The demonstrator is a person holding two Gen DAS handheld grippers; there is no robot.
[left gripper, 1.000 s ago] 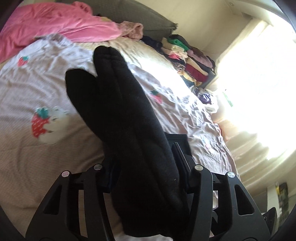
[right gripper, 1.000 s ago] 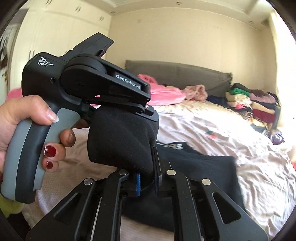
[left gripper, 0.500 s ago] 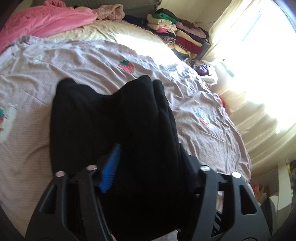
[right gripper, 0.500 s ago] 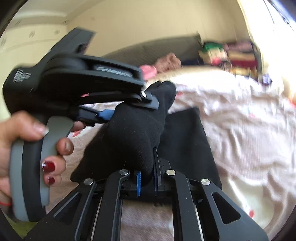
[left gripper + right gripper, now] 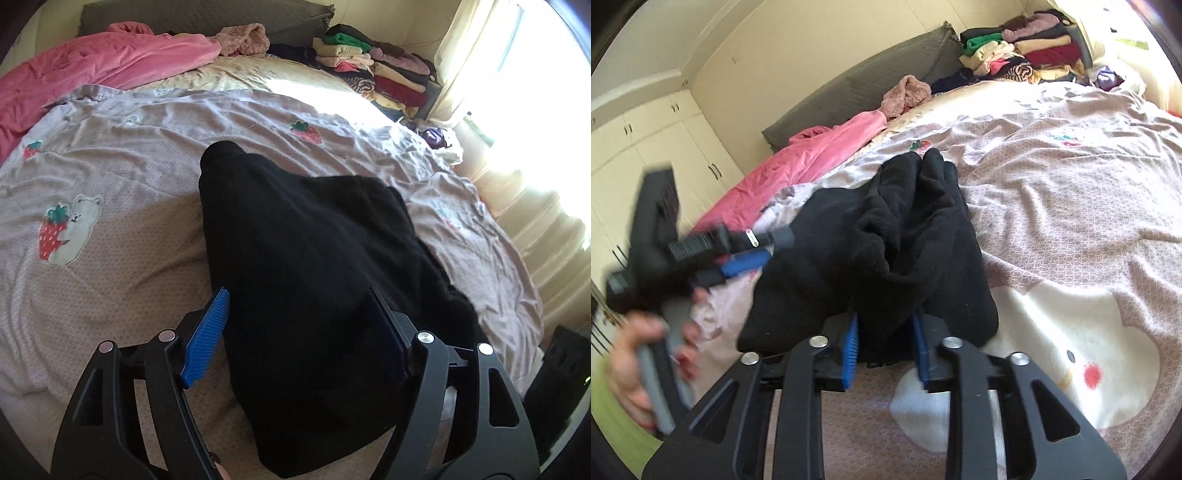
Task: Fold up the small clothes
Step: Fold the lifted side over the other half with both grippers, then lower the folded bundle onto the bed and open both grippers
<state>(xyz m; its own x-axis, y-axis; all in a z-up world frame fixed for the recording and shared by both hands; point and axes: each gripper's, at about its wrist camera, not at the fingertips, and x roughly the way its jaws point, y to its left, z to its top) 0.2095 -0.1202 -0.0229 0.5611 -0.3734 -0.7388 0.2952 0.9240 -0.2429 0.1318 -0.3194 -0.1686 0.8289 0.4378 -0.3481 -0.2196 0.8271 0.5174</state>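
**Black garment doubled over on the bed, fold only partly settled**

We hold two grippers over one dark piece of clothing. Our left gripper (image 5: 295,328) has its jaws spread wide; the black garment (image 5: 314,258) lies between the blue pads, but the left pad stands clear of the cloth, so we judge that nothing is pinched. Our right gripper (image 5: 884,347) has its jaws drawn narrow around a bunched edge of the same garment (image 5: 886,251), with cloth between the pads; it looks gripped.

The garment rests near us on the pale bedspread (image 5: 110,258), which is printed with strawberries and bears. It lies in thick, uneven layers, its top edge rumpled.

Farther off, a pink blanket (image 5: 92,70) lies to the far left, and a stack of folded clothes (image 5: 369,62) sits at the far right.

We judge one fold is laid; smoothing, perhaps another fold, and stacking remain.
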